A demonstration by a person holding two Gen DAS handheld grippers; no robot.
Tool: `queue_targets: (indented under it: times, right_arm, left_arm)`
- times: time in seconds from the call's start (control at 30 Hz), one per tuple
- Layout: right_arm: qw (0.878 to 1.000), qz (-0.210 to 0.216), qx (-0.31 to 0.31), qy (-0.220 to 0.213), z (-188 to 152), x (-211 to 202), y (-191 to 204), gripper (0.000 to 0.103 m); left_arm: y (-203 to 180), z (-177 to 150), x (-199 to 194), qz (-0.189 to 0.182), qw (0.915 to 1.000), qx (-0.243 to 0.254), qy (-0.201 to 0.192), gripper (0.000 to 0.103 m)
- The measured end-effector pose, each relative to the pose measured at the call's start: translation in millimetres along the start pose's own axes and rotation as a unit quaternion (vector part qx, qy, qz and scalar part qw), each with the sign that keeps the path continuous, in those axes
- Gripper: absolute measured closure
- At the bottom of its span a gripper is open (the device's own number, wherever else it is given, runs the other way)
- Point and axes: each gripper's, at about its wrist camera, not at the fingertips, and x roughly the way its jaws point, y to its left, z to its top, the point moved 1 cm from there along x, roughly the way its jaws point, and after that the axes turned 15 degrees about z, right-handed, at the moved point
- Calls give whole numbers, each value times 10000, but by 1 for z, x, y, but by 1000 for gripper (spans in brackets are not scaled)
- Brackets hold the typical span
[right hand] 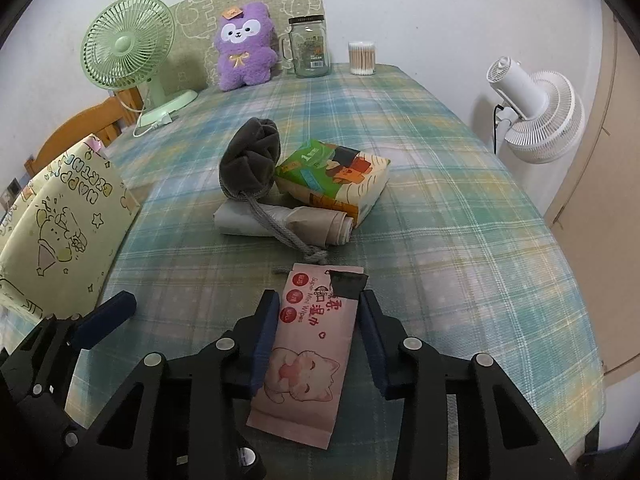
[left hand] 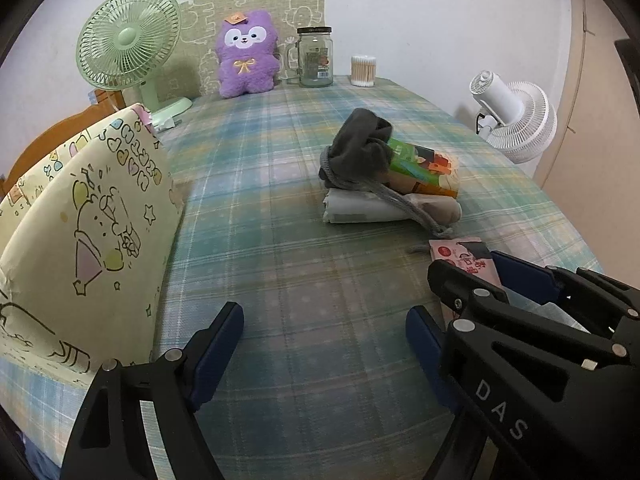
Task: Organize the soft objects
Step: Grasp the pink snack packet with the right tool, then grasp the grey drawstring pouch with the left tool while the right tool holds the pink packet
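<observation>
With the right gripper fingers closed on the pink wipes pack lying on the worktop, lift it level; the left gripper stands open, empty.

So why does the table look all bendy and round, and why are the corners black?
Both wrist views use fisheye lenses: in the left wrist view the plaid tablecloth bulges and the corners go black; in the right wrist view its far edge curves, and the pink wet-wipes pack up close looks oversized. Lighting is soft, with faint shadows and no glare.
</observation>
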Motion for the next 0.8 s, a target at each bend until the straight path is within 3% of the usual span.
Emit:
queue_targets:
  times: [0.8]
  right_arm:
    - [9984, 160, -80, -543, 42, -34, -17, 61]
  left_arm:
    - [-19, 49, -14, -59, 9993, -193, -308, 18]
